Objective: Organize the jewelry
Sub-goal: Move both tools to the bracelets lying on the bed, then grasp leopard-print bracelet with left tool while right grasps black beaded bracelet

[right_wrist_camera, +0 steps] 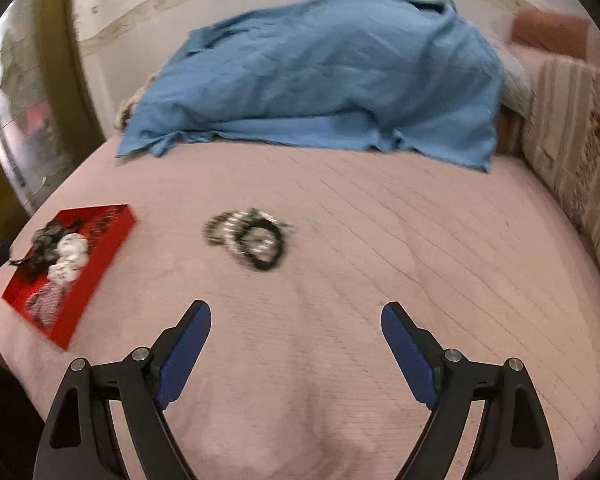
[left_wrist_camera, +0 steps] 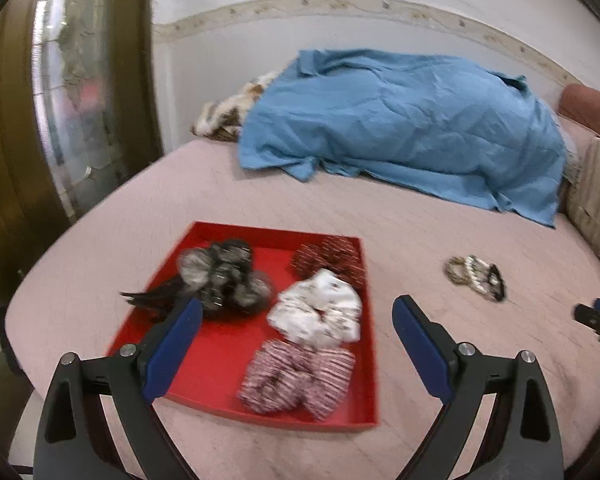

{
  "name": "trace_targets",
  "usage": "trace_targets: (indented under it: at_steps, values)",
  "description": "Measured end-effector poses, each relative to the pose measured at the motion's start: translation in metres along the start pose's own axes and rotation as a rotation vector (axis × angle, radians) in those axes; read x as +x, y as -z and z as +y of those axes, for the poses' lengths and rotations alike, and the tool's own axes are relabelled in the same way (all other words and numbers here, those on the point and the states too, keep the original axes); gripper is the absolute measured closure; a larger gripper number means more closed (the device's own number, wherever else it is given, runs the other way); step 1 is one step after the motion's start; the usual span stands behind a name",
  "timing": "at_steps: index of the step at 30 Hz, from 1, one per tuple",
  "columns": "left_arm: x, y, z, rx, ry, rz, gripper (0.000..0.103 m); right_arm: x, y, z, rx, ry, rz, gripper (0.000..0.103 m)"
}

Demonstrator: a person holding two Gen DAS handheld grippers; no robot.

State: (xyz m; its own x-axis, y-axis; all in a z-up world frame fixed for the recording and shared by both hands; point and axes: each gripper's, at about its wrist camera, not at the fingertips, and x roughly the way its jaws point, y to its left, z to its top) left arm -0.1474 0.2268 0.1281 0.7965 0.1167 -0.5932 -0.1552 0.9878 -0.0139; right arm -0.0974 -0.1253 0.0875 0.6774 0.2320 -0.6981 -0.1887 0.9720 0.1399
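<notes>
A red tray (left_wrist_camera: 204, 344) lies on the pink bed (left_wrist_camera: 400, 224) and holds several scrunchies: a dark grey one (left_wrist_camera: 224, 276), a dark red one (left_wrist_camera: 332, 258), a white floral one (left_wrist_camera: 320, 312) and a red-and-white striped one (left_wrist_camera: 300, 380). My left gripper (left_wrist_camera: 296, 304) hovers open over the tray's near half with nothing between its fingers. A small pile of beaded bracelets (left_wrist_camera: 476, 276) lies on the bed right of the tray. In the right wrist view the bracelets (right_wrist_camera: 248, 236) lie ahead of my right gripper (right_wrist_camera: 296, 312), which is open and empty above the bedspread. The tray (right_wrist_camera: 112, 236) sits far left there.
A crumpled blue cloth (right_wrist_camera: 320, 80) covers the far part of the bed. A striped cushion (right_wrist_camera: 572, 128) lines the right side. A wall and a curtained window (left_wrist_camera: 80, 100) stand at the left. The right gripper's tip (left_wrist_camera: 596, 320) shows at the left wrist view's right edge.
</notes>
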Motion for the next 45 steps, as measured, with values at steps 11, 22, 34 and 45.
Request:
trace_targets:
  at_steps: [11, 22, 34, 45]
  values:
    - [0.025, -0.015, -0.081, 0.111, 0.172, 0.124, 0.008, 0.059, -0.006, -0.034, 0.075, -0.135, 0.088, 0.025]
    - [0.121, -0.03, -0.139, 0.072, 0.26, 0.302, 0.027, 0.109, -0.032, -0.02, 0.048, -0.277, 0.108, 0.063]
    - [0.223, -0.035, -0.176, 0.027, 0.277, 0.452, 0.046, 0.148, -0.045, -0.01, 0.048, -0.312, 0.135, 0.073]
    - [0.225, -0.032, -0.187, 0.122, 0.197, 0.426, 0.098, 0.151, -0.051, -0.015, 0.064, -0.273, 0.148, 0.094]
